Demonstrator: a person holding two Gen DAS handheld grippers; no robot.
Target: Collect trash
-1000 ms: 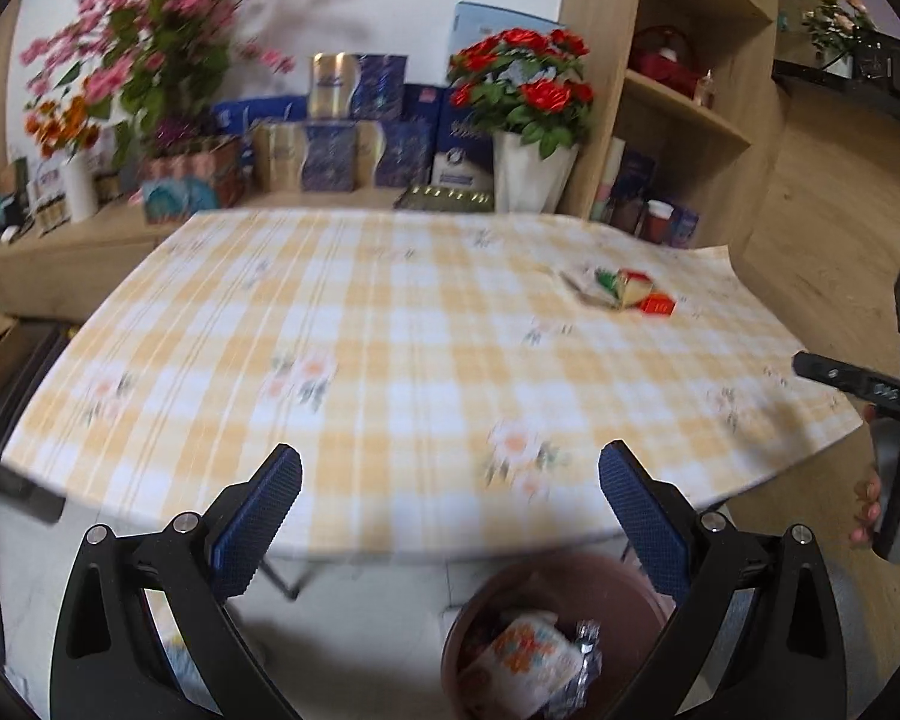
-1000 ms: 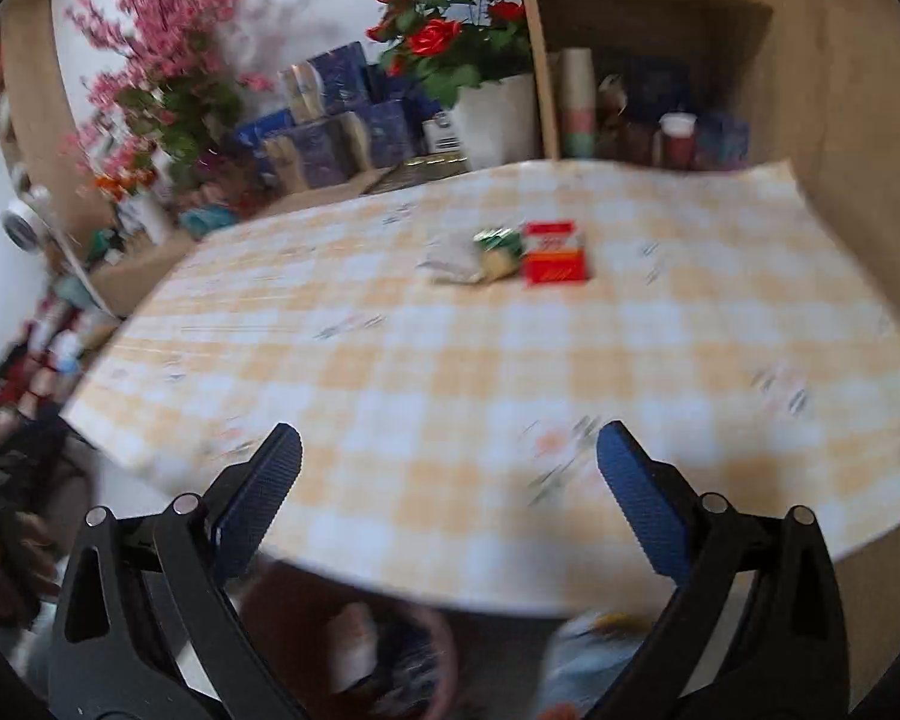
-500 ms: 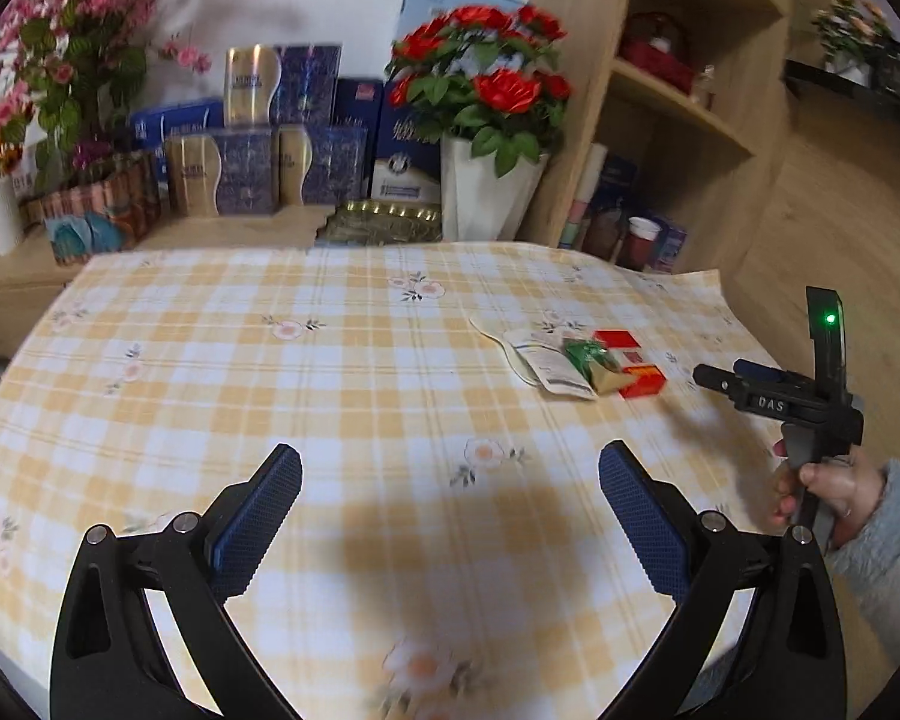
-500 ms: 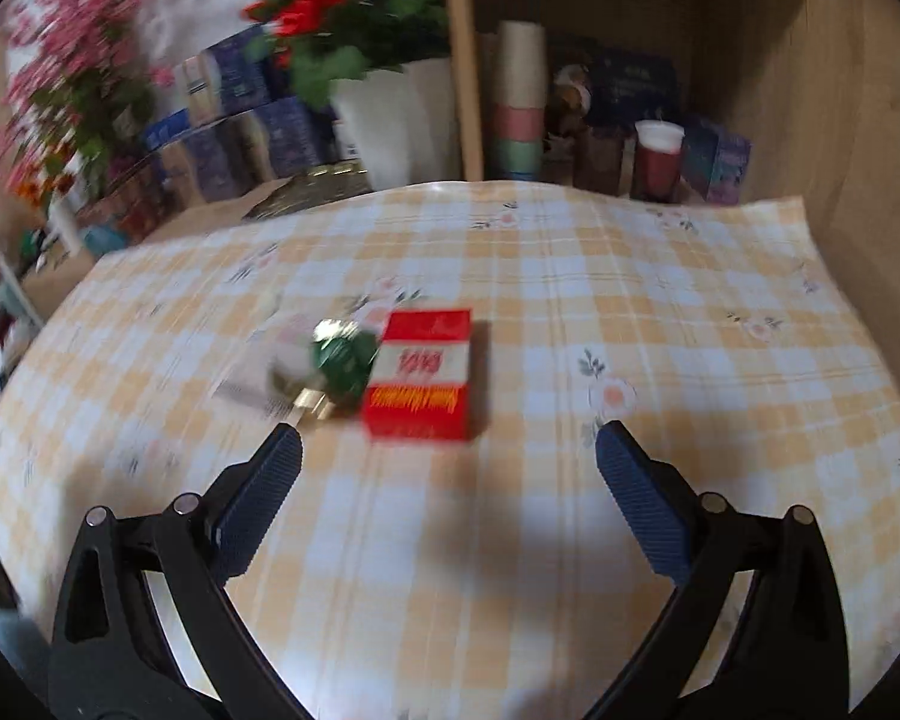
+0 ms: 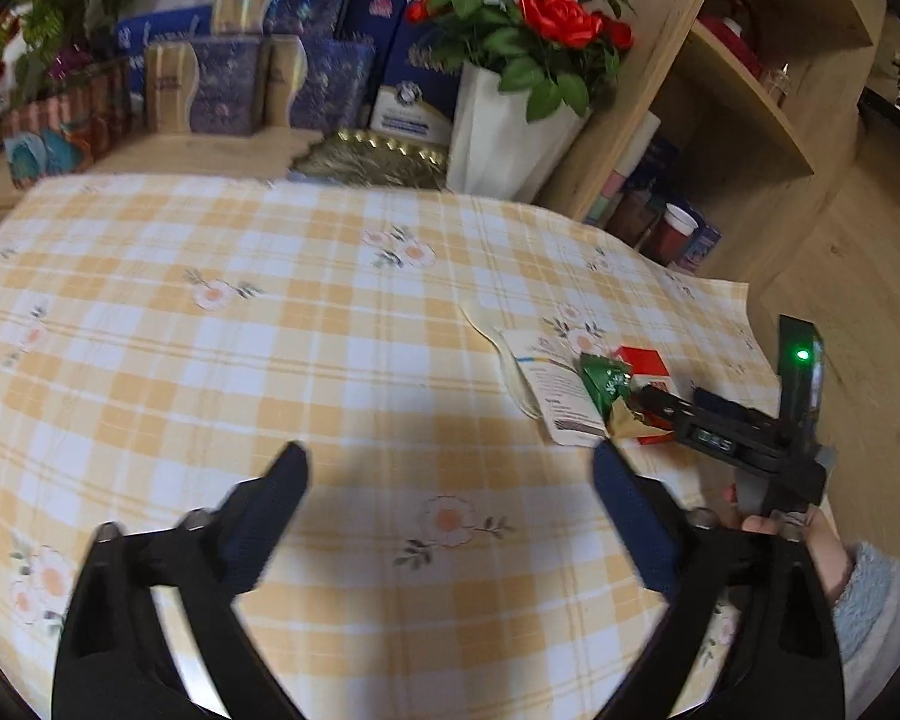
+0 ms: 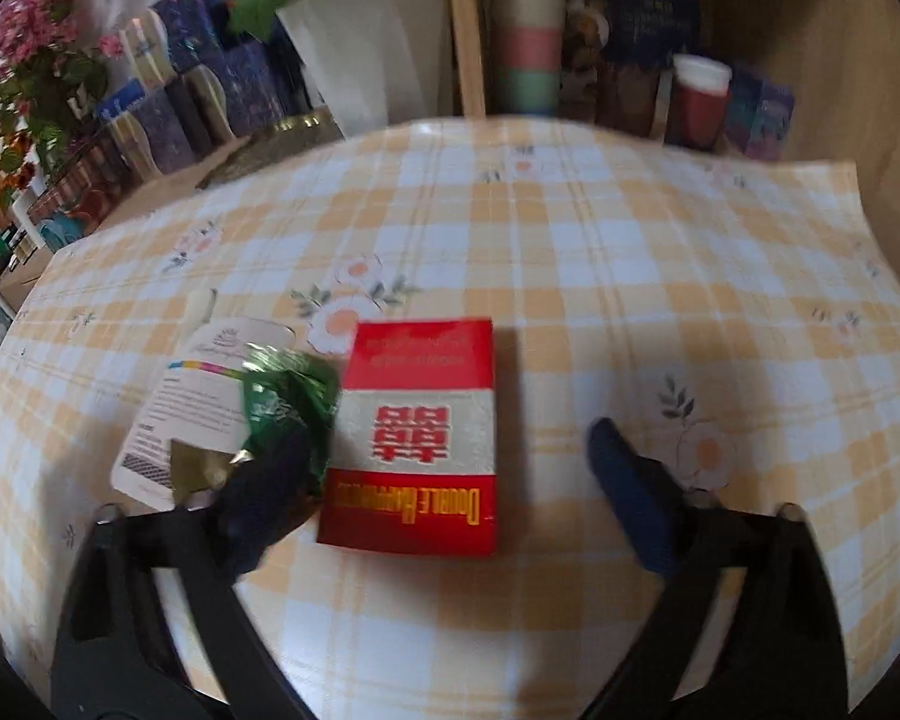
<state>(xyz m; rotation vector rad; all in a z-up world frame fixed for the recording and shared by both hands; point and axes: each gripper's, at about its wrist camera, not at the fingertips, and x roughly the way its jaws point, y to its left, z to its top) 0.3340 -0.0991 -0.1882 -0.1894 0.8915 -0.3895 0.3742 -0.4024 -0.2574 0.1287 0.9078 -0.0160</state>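
Right wrist view: your right gripper (image 6: pixel 444 468) has closed in on the red box (image 6: pixel 417 438), jaws narrowing but apart; left gripper (image 5: pixel 450 504) likewise, empty.

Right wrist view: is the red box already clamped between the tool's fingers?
No. The red box lies flat on the tablecloth between open fingers, untouched.
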